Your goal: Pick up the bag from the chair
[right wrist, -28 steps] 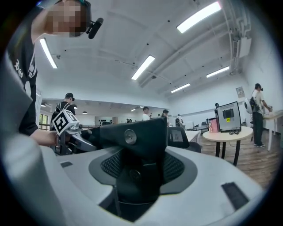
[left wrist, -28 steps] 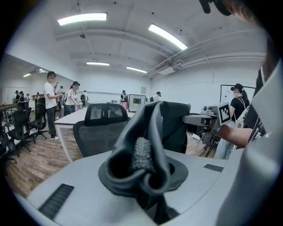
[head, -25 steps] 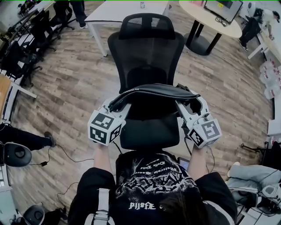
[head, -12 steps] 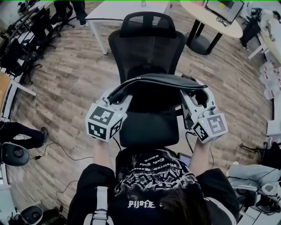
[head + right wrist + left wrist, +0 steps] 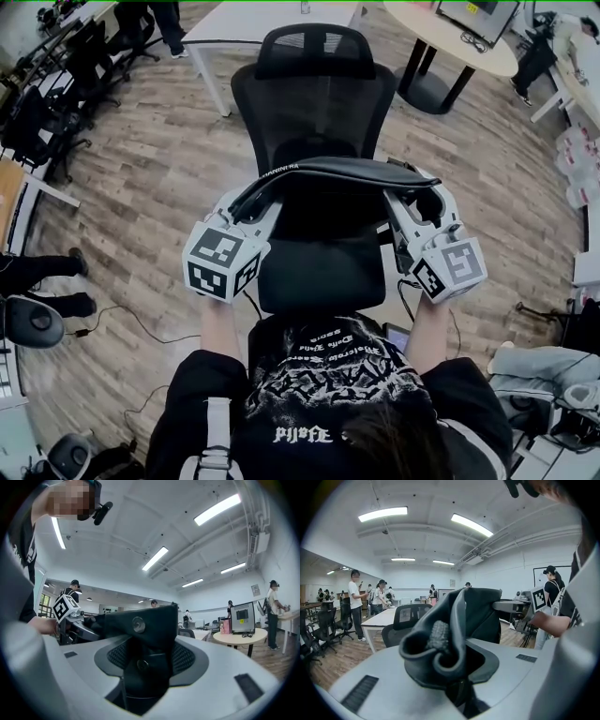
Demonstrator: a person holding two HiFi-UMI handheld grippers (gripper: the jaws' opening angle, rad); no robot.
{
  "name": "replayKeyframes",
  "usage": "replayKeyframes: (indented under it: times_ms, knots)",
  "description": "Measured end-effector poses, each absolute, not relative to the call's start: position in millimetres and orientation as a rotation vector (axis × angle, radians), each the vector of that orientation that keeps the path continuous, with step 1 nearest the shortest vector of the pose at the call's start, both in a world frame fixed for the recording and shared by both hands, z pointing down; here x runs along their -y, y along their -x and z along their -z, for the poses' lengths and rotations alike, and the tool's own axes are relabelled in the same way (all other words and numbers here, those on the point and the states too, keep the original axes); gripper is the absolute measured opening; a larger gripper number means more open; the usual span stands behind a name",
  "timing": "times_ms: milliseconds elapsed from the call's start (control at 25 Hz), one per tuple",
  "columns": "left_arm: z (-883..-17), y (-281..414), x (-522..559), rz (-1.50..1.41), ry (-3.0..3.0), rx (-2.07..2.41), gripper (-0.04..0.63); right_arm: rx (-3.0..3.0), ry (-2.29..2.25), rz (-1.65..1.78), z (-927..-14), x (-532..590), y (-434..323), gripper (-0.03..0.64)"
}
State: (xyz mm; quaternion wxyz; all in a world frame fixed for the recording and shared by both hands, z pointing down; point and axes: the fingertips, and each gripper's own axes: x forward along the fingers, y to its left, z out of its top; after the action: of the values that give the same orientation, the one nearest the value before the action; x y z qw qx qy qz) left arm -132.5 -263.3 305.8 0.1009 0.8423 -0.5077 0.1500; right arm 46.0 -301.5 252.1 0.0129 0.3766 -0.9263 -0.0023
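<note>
Black bag is held stretched betw. both grippers, across the chair, above the seat and in front of the mesh backrest. Left gripper is clenched on the bag's bunched left end, zip teeth showing in the fold. Right gripper is clamped on the flatter right end, by a round stud. Wood floor all round; white table behind the chair, round table upper right

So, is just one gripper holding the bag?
No, in the head view the left gripper is clamped on one end of the bag and the right gripper on the other.
</note>
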Motion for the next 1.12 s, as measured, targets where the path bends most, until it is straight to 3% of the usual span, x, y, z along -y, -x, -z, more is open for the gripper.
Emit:
replayKeyframes:
  times_ms: [1120]
  knots:
    - [-321,126,247,-0.457,-2.484,1.486,0.061,2.870,-1.170,0.022,-267,286,-51,0.215]
